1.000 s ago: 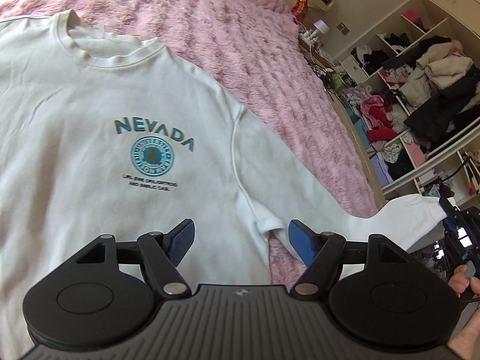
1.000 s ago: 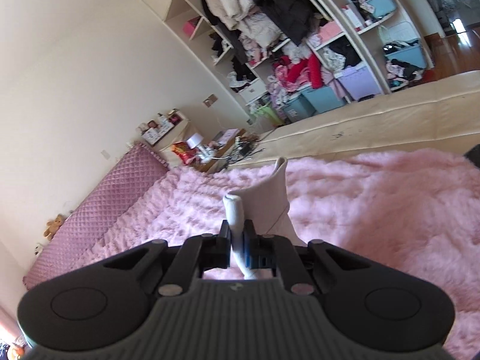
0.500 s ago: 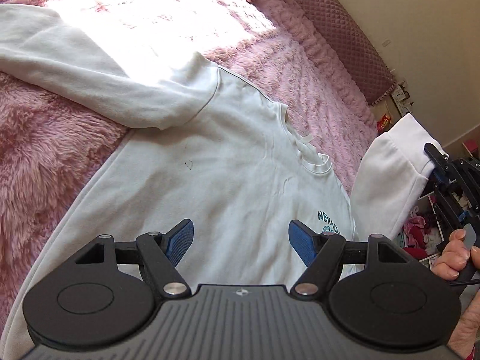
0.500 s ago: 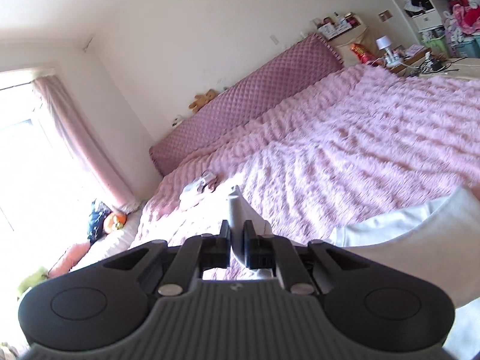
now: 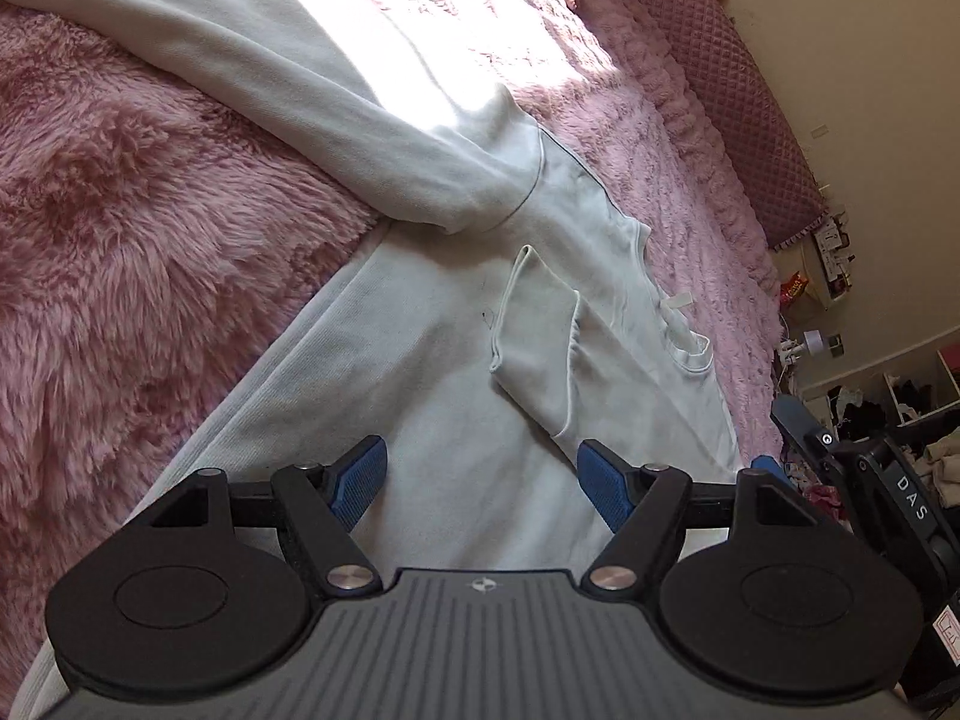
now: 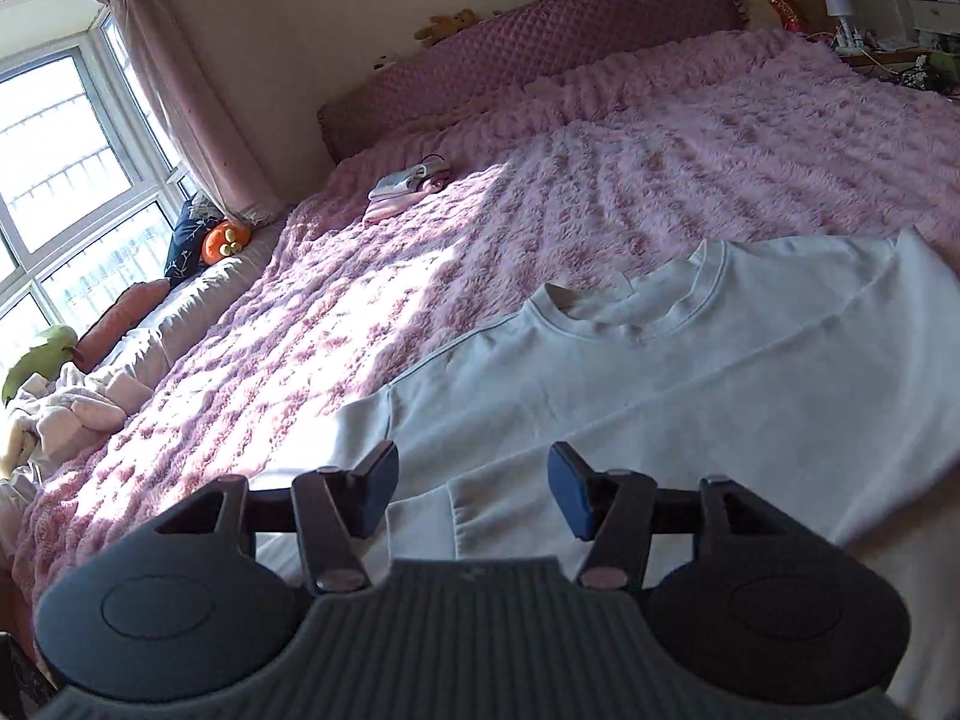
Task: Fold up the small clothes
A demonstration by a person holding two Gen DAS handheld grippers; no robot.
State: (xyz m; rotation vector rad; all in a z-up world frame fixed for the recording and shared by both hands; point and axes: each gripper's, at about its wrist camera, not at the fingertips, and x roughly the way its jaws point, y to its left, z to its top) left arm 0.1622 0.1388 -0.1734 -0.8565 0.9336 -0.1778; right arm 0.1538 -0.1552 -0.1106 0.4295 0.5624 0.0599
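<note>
A white sweatshirt (image 5: 420, 372) lies flat on the pink fluffy bed cover (image 5: 120, 240). One sleeve is folded across its chest, with the cuff (image 5: 534, 324) lying on the body; the cuff also shows in the right wrist view (image 6: 480, 510). The other sleeve (image 5: 300, 96) stretches out to the upper left. My left gripper (image 5: 480, 480) is open and empty above the lower body of the shirt. My right gripper (image 6: 471, 489) is open and empty, just above the folded sleeve's cuff. The right gripper also shows at the left wrist view's right edge (image 5: 840, 468).
A small pile of folded clothes (image 6: 408, 186) lies far up the bed. A pink quilted headboard (image 6: 540, 54) is behind it. Cushions and loose clothes (image 6: 72, 402) lie by the window on the left. A cluttered bedside table (image 6: 870, 42) is at the far right.
My right gripper carried the sleeve across the shirt, laid the cuff on the chest and opened, letting it go. The left gripper stayed open and turned toward the outstretched sleeve.
</note>
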